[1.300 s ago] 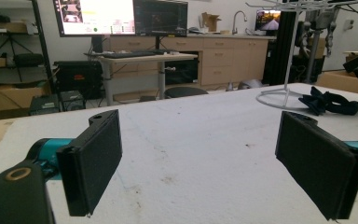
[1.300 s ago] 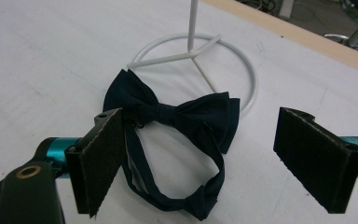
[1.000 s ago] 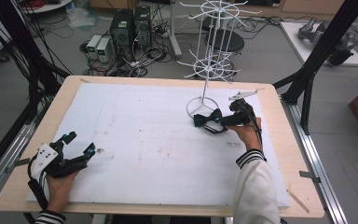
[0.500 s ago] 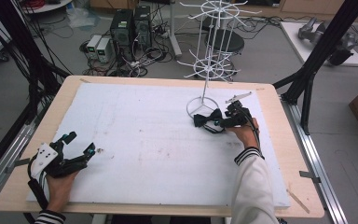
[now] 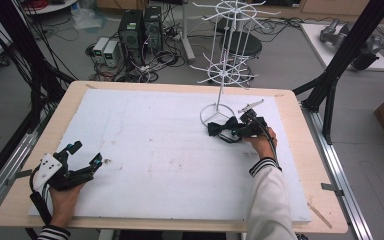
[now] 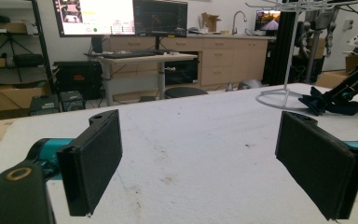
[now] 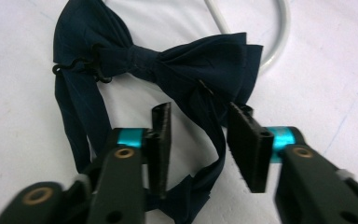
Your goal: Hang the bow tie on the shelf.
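A dark navy bow tie (image 5: 219,129) with a strap lies on the white foam mat (image 5: 155,150), touching the base ring of a white wire rack (image 5: 224,70). My right gripper (image 5: 233,132) is down at the tie. In the right gripper view the tie (image 7: 144,60) lies just ahead. The right gripper (image 7: 198,112) is open with a narrow gap, and the tie's right wing and strap pass between its jaws. My left gripper (image 5: 86,153) rests at the mat's front left. In its own view the left gripper (image 6: 200,126) is wide open and holds nothing.
The rack's base ring (image 7: 279,42) curves just behind the tie. From the left gripper view the rack (image 6: 286,70) and the tie (image 6: 328,105) stand far right. A wooden table edge (image 5: 300,150) frames the mat, and black frame posts (image 5: 340,65) rise at the right.
My right gripper has come down and slightly left onto the bow tie. The left gripper has stayed where it was.
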{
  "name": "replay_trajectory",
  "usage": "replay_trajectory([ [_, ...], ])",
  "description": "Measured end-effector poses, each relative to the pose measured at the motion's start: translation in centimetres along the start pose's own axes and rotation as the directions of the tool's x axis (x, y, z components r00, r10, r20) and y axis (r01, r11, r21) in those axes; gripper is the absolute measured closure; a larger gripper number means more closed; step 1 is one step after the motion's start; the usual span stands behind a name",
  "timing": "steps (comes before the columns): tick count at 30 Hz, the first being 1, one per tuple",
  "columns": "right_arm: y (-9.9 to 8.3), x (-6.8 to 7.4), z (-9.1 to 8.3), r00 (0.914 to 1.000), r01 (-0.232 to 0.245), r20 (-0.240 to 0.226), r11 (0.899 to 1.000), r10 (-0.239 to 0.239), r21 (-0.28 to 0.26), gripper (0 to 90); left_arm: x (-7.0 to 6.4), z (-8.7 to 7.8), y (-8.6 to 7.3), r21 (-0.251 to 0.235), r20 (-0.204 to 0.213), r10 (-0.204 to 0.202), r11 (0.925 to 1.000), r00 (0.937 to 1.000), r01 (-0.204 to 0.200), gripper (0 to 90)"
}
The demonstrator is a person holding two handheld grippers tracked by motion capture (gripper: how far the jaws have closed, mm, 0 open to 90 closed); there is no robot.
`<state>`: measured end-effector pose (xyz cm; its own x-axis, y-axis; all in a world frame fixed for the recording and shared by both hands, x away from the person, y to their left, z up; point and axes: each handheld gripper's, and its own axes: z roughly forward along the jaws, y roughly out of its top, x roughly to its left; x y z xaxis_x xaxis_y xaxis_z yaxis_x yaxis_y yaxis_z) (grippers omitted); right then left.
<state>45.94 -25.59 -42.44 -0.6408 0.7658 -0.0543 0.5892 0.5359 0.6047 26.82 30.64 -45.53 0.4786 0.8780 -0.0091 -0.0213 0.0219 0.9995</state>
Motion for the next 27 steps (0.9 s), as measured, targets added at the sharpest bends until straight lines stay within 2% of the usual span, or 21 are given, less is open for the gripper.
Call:
replay_trajectory([
  [1, 0.0, 0.1, 0.0, 1.0000, 0.005, -0.002, 1.000, -0.005, 0.006, 66.4, 0.0, 0.0, 0.0, 0.000, 0.000, 0.000, 1.0000, 1.0000, 0.000, 15.0],
  [3, 0.2, 0.3, 0.1, 0.9996, 0.011, 0.024, 1.000, -0.012, 0.027, 74.6, 0.0, 0.0, 0.0, 0.001, 0.001, 0.002, 1.0000, 1.0000, -0.002, 15.0],
  [6, 0.3, 0.6, 0.0, 0.9994, 0.011, 0.033, 1.000, -0.012, 0.025, 85.0, 0.0, 0.0, 0.0, 0.000, 0.001, 0.000, 1.0000, 1.0000, 0.000, 15.0],
  [16, 0.7, 1.3, -0.9, 0.9977, 0.043, 0.053, 0.999, -0.042, -0.013, 86.4, 0.0, 0.0, 0.0, -0.002, 0.000, 0.000, 1.0000, 1.0000, 0.000, 15.0],
  [18, 0.9, 1.4, -1.2, 0.9958, 0.074, 0.056, 0.997, -0.072, -0.029, 86.4, 0.0, 0.0, 0.0, -0.002, 0.001, 0.002, 1.0000, 1.0000, -0.002, 15.0],
  [19, 0.9, 1.4, -1.2, 0.9958, 0.074, 0.056, 0.997, -0.072, -0.029, 86.4, 0.0, 0.0, 0.0, -0.002, 0.000, 0.002, 1.0000, 1.0000, -0.002, 15.0],
  [22, 0.9, 1.8, -1.8, 0.9933, 0.099, 0.066, 0.993, -0.095, -0.064, 86.5, 0.0, 0.0, 0.0, -0.002, 0.000, 0.003, 1.0000, 1.0000, -0.003, 15.0],
  [27, 0.6, 1.9, -2.5, 0.9920, 0.116, 0.063, 0.987, -0.110, -0.109, 86.5, 0.0, 0.0, 0.0, -0.002, 0.000, 0.004, 1.0000, 1.0000, -0.004, 15.0],
])
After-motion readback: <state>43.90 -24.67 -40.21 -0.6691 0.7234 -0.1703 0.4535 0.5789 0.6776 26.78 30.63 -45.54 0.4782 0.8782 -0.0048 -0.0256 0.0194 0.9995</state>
